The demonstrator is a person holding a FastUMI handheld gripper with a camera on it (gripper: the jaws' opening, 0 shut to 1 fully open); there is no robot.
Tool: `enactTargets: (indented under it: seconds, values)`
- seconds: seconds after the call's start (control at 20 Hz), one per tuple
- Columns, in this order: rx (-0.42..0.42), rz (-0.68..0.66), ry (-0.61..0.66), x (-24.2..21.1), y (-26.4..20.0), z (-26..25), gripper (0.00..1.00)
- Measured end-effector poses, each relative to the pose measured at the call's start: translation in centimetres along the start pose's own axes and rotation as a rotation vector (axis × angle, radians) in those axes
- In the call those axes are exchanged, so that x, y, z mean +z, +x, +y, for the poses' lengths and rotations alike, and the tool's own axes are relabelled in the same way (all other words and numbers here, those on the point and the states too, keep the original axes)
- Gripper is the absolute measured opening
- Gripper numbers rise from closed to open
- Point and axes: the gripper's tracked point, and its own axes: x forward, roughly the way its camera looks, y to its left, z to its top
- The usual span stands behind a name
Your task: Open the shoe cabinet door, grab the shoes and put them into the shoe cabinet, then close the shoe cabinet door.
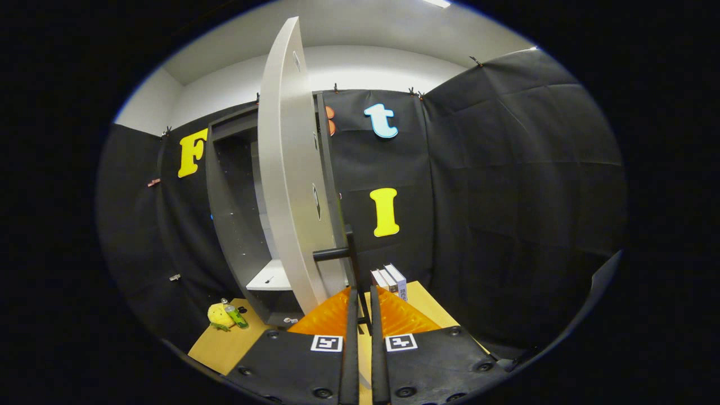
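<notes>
1. Gripper view: the gripper (360,315) has its fingers nearly together around the door handle (351,264); the cabinet door (289,180) stands swung out from the shoe cabinet (236,214).
2. Judged step: opening the door. Next: release the handle and find the shoes.

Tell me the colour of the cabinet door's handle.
Black, seen in the gripper view: the handle sits between the gripper fingers.

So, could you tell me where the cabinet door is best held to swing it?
Take the door by its dark bar handle, which stands out from the face near the free edge. The gripper is already there, straight on, its fingers nearly together around the upright bar; contact is hard to confirm.
</notes>
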Motion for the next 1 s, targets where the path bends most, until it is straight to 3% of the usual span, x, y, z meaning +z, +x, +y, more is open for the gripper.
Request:
enactTargets:
  seconds: [0.1, 0.25, 0.4, 0.45, 0.7, 1.0]
  values:
    - [-0.020, -0.008, -0.042, -0.3, -0.1, -0.5, 0.19]
    - [-0.022, -0.019, -0.054, 0.3, -0.7, -0.4, 0.17]
    - [-0.032, -0.007, -0.032, 0.1, -2.1, -0.6, 0.27]
    - [-0.043, 0.002, -0.031, -0.1, -2.6, -0.7, 0.33]
    - [-0.016, 0.049, -0.061, -1.8, -5.7, 0.9, 0.94]
    - [0.133, 0.107, -0.103, -4.9, -8.9, 7.3, 0.96]
